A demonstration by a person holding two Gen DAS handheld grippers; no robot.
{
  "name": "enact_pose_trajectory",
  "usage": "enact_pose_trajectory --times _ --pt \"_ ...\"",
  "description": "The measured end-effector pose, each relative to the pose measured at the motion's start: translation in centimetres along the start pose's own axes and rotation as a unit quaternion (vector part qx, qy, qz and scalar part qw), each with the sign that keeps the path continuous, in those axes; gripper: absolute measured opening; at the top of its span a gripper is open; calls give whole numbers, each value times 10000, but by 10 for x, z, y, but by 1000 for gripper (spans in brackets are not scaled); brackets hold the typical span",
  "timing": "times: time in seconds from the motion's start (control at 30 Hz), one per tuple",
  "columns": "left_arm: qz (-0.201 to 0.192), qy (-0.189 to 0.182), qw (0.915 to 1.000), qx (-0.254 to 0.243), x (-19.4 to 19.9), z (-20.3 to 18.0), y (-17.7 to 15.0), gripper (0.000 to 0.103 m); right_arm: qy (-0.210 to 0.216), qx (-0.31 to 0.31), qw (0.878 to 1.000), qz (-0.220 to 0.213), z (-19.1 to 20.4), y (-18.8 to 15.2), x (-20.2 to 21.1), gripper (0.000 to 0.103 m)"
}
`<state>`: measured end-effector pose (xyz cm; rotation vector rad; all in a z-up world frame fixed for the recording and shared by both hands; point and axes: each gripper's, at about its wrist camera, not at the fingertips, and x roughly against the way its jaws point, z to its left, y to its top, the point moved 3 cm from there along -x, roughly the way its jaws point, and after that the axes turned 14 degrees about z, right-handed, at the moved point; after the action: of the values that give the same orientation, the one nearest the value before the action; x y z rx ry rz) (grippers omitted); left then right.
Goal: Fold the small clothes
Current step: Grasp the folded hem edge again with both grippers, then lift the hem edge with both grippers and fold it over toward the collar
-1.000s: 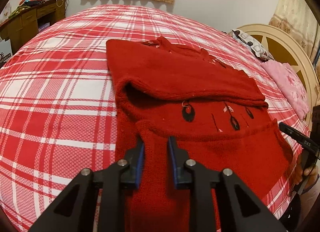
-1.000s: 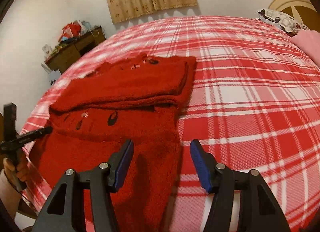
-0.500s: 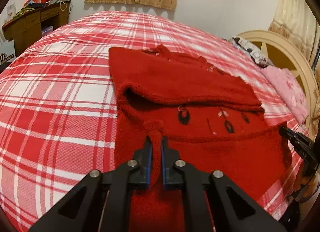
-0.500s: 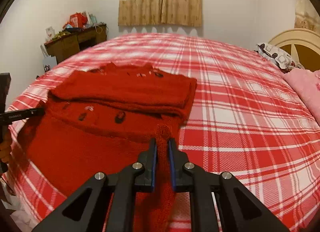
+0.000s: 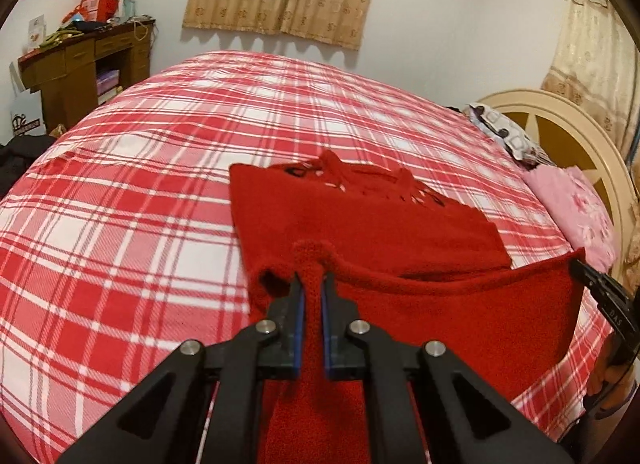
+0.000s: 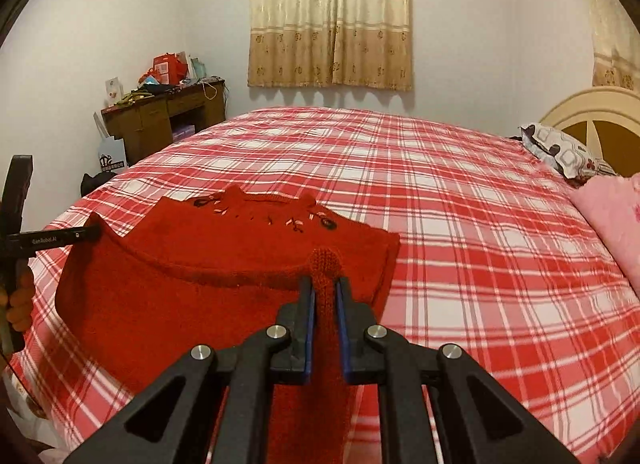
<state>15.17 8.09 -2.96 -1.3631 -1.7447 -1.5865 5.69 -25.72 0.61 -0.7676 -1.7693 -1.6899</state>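
Red sweater [image 5: 360, 224] lies on the plaid bed [image 5: 120, 224], its near hem lifted. Left gripper [image 5: 312, 288] pinches one hem corner; right gripper [image 6: 325, 296] pinches the other. Only the right view shows the hand [image 6: 18, 304].

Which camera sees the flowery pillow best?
The right wrist view: the patterned pillow lies open to view by the headboard. In the left wrist view the pillow sits squashed at the picture's curved edge.
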Motion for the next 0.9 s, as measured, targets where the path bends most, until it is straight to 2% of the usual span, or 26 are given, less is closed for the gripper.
enact_pose_trajectory --times 0.17,0.37,0.5,0.67,0.9 --pt "-43 68 9998 191 -4 7 29 7 -113 140 9998 -79 -3 30 -11 8" --pt "-134 309 9991 248 -13 7 71 7 -311 147 9992 -179 -11 84 -41 8" --pt "-162 231 9988 410 -23 12 101 7 -498 124 9985 -182 -15 115 -74 8" --pt "-182 316 9975 609 -47 16 132 7 -737 51 9971 -161 -16 135 -117 7" --pt "50 551 9953 801 -103 24 157 7 -1060 -428 9934 103 -34 145 -185 6"
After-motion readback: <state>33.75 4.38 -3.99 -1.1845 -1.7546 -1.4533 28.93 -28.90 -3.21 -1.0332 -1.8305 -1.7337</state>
